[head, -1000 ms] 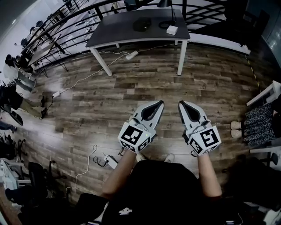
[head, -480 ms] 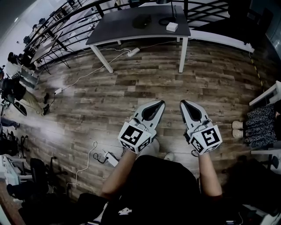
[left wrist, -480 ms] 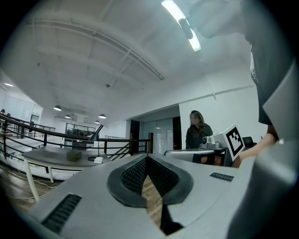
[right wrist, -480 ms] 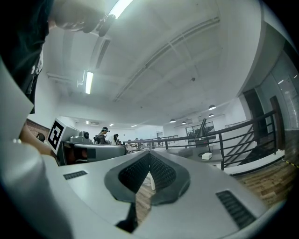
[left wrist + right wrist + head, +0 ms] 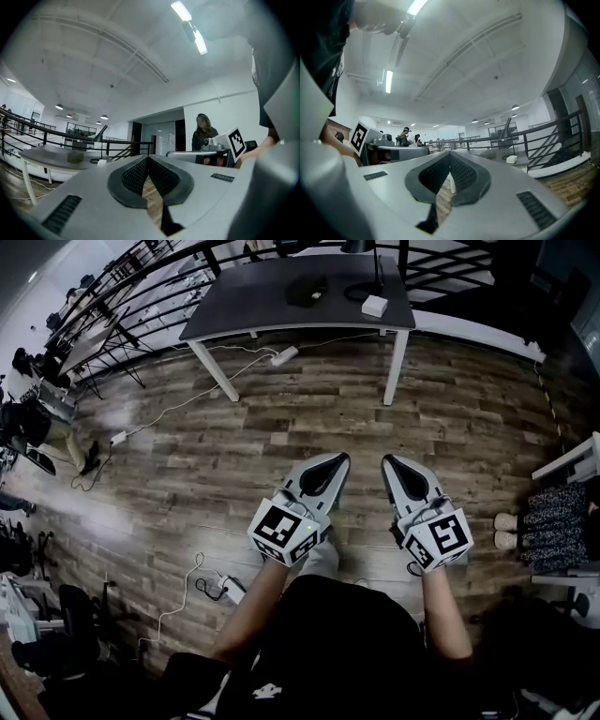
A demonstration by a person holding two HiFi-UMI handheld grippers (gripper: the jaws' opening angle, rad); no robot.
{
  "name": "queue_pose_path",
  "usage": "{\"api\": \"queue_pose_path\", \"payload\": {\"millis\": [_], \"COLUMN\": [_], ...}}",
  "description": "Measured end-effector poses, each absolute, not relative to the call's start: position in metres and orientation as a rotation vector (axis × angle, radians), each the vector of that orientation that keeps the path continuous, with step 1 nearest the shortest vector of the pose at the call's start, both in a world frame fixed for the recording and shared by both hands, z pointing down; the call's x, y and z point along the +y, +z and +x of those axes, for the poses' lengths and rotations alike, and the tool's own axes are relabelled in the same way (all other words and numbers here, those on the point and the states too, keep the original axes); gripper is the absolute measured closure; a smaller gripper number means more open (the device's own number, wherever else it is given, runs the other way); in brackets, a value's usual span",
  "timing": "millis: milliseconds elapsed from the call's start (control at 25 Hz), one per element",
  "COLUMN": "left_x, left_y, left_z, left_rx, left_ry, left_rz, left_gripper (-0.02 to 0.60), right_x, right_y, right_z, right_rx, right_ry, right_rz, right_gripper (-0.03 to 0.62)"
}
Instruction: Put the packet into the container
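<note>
On the left, a cable (image 5: 178, 592) trails over the wooden floor (image 5: 450, 399). The left gripper (image 5: 343, 458) is held level over the boards, its jaws pressed together with nothing between them; it sits in the same spot in the head view as a second ago. Beyond it stands the grey table (image 5: 244, 296), a touch lower in the head view than half a second ago. On the table lies a dark bundle (image 5: 307, 291) that may be the packet, too small to tell, with a white box (image 5: 374, 306) near it. A pale shoe (image 5: 323, 557) now shows between the forearms. The right gripper (image 5: 387, 460), just beside the left one, is likewise closed on nothing. At the far right stands a person in a patterned skirt (image 5: 553, 521).
</note>
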State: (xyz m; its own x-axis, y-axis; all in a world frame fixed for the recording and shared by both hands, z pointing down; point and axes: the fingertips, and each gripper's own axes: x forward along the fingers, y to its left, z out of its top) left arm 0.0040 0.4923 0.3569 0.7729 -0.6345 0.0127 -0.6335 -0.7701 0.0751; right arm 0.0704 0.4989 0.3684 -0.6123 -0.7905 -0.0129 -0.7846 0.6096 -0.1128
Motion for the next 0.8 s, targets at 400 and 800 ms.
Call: {"api": "queue_pose_path", "payload": {"millis": [400, 800], "left_x": [0.387, 0.318], "left_y": [0.35, 0.35], "left_z": [-0.041, -0.075], "left_rx": [-1.038, -1.023], "left_ry": [-0.001, -0.024], "left_rz": [2.897, 2.9], "left_gripper": [0.586, 0.586], "right_x": [0.388, 0.318], "right_y": [0.36, 0.358], "right_z": [0.015, -0.011], "right_rx": [2.782, 2.763], "right_ry": [-0.132, -0.128], "right_rz": [-1.332, -1.378], "right_gripper": [0.589, 0.589]}}
